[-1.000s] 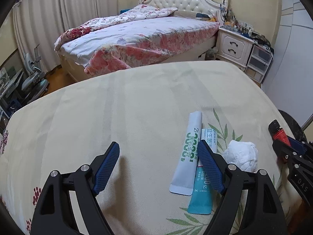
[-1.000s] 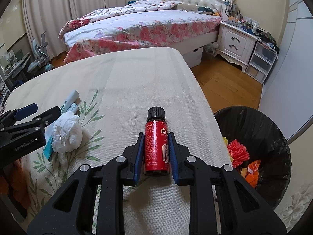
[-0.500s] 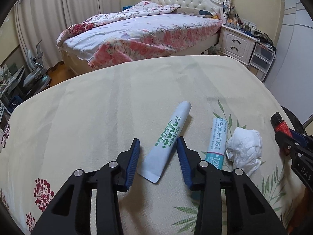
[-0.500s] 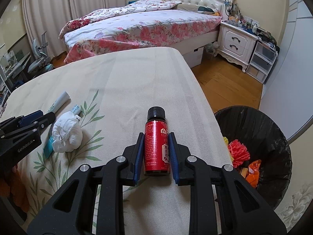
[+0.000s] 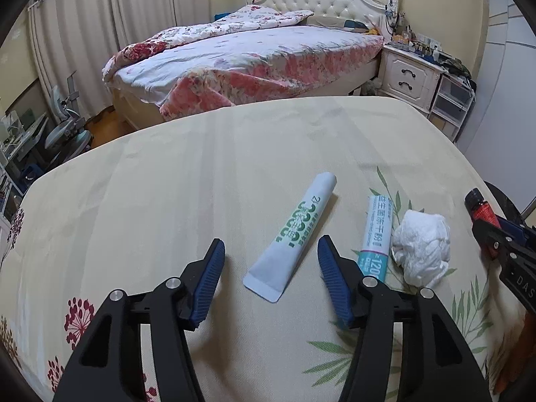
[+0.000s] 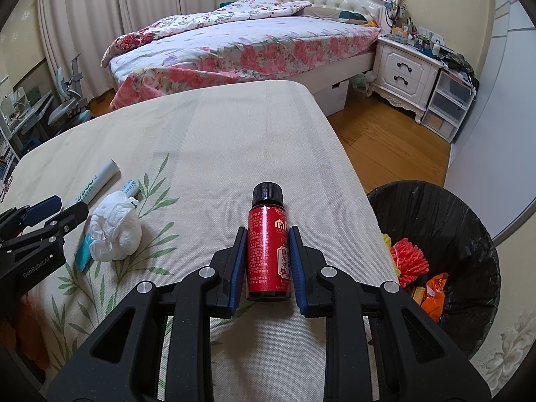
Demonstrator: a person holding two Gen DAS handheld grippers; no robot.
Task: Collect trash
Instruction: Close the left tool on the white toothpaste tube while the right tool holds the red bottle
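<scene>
The right gripper [image 6: 266,251] clamps a red, black-capped bottle [image 6: 267,251], while the left gripper [image 5: 269,264], jaws opening, straddles a flattened white green-lettered tube [image 5: 294,234] untouched

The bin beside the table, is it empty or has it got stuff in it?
Partly filled: the black-lined bin holds red, yellow and orange rubbish low inside.

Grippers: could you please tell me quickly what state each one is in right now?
Left gripper: opening, tube between the jaws, untouched.
Right gripper: shut on bottle.
</scene>
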